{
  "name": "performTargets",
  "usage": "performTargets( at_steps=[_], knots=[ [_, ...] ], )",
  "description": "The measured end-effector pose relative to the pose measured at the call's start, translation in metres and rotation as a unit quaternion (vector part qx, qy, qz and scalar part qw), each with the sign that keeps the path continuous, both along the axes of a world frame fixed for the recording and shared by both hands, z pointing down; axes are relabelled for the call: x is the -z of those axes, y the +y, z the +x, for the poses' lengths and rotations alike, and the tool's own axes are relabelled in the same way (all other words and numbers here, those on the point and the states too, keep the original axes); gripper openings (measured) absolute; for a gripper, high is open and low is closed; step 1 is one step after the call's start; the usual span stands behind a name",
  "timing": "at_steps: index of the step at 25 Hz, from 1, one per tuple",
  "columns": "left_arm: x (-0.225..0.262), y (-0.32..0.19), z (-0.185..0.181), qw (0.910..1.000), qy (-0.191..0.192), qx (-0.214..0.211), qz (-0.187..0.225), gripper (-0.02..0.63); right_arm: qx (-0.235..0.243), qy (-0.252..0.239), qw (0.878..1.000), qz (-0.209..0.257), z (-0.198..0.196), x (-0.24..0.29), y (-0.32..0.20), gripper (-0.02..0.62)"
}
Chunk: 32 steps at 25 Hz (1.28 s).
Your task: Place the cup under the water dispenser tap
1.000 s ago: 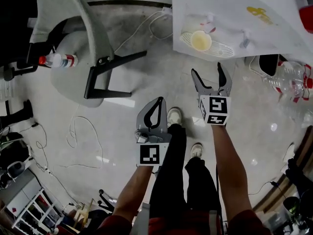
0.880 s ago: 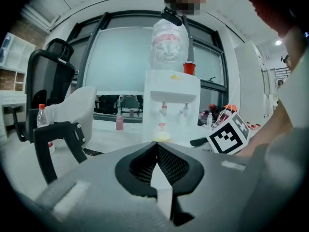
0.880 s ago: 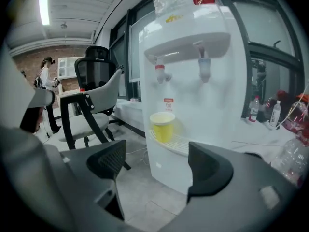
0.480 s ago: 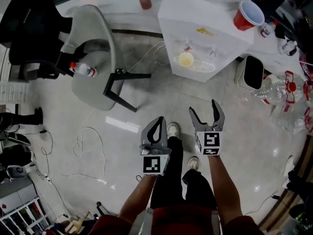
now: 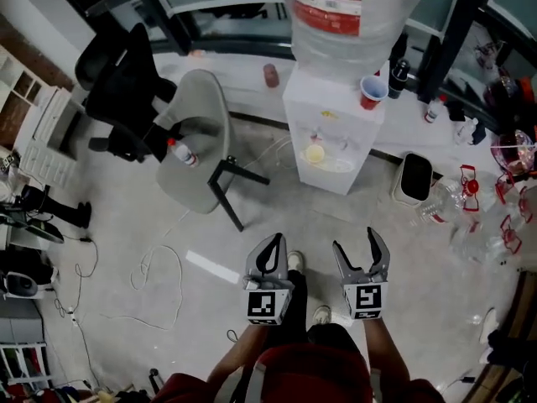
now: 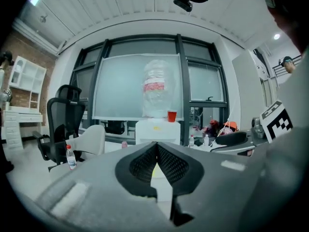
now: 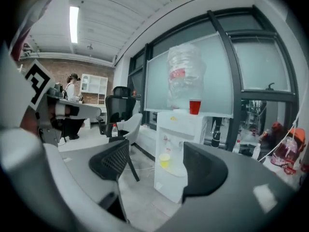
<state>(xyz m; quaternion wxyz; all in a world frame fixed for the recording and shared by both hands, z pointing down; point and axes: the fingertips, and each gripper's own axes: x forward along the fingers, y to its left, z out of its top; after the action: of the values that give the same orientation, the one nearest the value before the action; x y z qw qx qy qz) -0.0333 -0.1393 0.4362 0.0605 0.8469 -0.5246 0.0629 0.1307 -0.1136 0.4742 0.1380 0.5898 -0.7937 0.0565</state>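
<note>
A white water dispenser [image 5: 331, 133] with a big clear bottle on top stands at the top centre. A yellow cup [image 5: 315, 153] sits on its drip tray below the taps, and a red cup [image 5: 370, 91] stands on its top. My left gripper [image 5: 274, 240] is shut and empty, well short of the dispenser. My right gripper [image 5: 357, 242] is beside it; its jaws are closing with nothing between them. The right gripper view looks between the jaws of the right gripper [image 7: 157, 151] at the yellow cup [image 7: 164, 160], which stands far off. The left gripper [image 6: 157, 145] points at the dispenser [image 6: 157, 128].
A grey chair [image 5: 197, 128] with a small bottle [image 5: 183, 152] on its seat stands left of the dispenser, and a black office chair [image 5: 126, 82] stands behind it. A black bin [image 5: 417, 177] and empty water bottles [image 5: 470, 204] lie to the right. Cables [image 5: 159, 280] trail across the floor.
Both grippers have risen and drawn back from the dispenser, which now looks smaller and farther off. The bottle on top and the room around it have come into view.
</note>
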Motion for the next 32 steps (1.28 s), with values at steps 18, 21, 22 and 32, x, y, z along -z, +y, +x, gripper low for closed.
performTargets(
  at_steps=[18, 21, 22, 32],
  knots=[
    [0.174, 0.140, -0.014, 0.9899, -0.006, 0.047, 0.133, -0.003, -0.005, 0.041, 0.988, 0.149, 0.044, 0.203, 0.118, 0.265],
    [0.179, 0.150, -0.012, 0.9882, -0.011, 0.051, 0.144, -0.003, 0.002, 0.041, 0.985, 0.166, 0.044, 0.215, 0.126, 0.213],
    [0.180, 0.152, -0.010, 0.9880, -0.011, 0.051, 0.146, -0.003, 0.003, 0.042, 0.985, 0.170, 0.044, 0.217, 0.128, 0.187],
    [0.198, 0.166, -0.008, 0.9851, -0.006, 0.053, 0.164, -0.003, 0.020, 0.038, 0.983, 0.180, 0.041, 0.224, 0.142, 0.000]
  ],
)
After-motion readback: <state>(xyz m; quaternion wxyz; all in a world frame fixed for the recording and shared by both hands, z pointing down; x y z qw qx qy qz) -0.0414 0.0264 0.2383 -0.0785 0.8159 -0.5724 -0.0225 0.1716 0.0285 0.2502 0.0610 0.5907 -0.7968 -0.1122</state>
